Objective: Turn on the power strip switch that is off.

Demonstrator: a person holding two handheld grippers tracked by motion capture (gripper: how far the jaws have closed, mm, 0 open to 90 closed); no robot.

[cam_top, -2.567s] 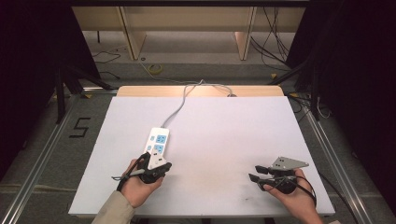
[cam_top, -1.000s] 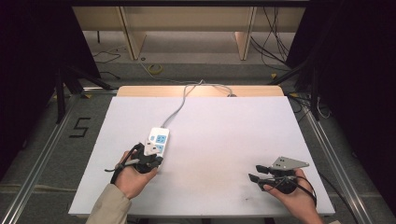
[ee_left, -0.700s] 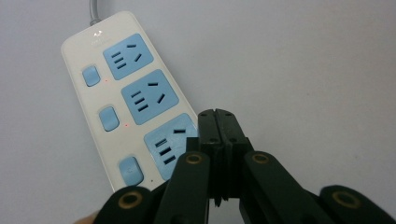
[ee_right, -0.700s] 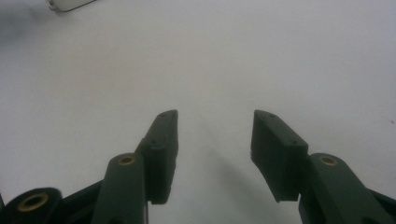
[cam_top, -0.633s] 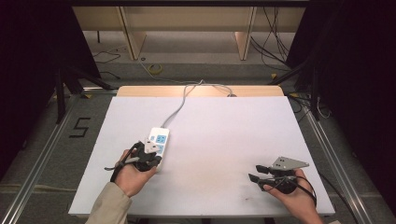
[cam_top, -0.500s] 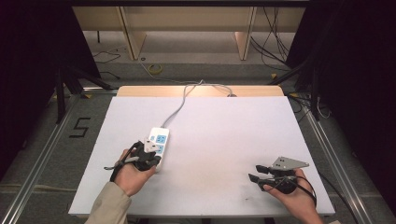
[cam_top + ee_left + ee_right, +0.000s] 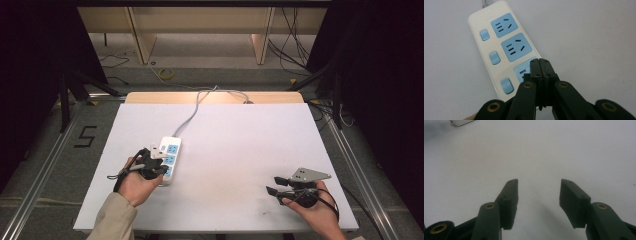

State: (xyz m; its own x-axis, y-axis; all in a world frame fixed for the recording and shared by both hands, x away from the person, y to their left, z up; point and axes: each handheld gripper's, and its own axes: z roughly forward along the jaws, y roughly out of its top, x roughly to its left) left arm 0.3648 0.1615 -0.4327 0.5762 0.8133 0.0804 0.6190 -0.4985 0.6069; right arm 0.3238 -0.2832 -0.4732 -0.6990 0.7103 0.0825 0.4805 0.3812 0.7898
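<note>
A white power strip (image 7: 168,156) with blue sockets and blue switches lies on the white table, left of centre; its grey cable (image 7: 192,113) runs to the far edge. My left gripper (image 7: 156,163) hovers over the strip's near end. In the left gripper view its jaws are shut with nothing between them, tips (image 7: 540,65) over the nearest socket of the power strip (image 7: 499,45). My right gripper (image 7: 274,185) rests near the front right of the table, open and empty. In the right gripper view its fingertips (image 7: 538,191) stand wide apart above bare tabletop.
The white table (image 7: 250,145) has a wooden strip along its far edge (image 7: 215,97). A small dark smudge (image 7: 262,213) marks the front edge. Cables lie on the floor beyond, near wooden shelf legs (image 7: 262,35). A "5" (image 7: 85,136) is marked on the floor left.
My left hand has shifted left and slightly forward along the strip's near end since 2.6 s ago. The right gripper has stayed still.
</note>
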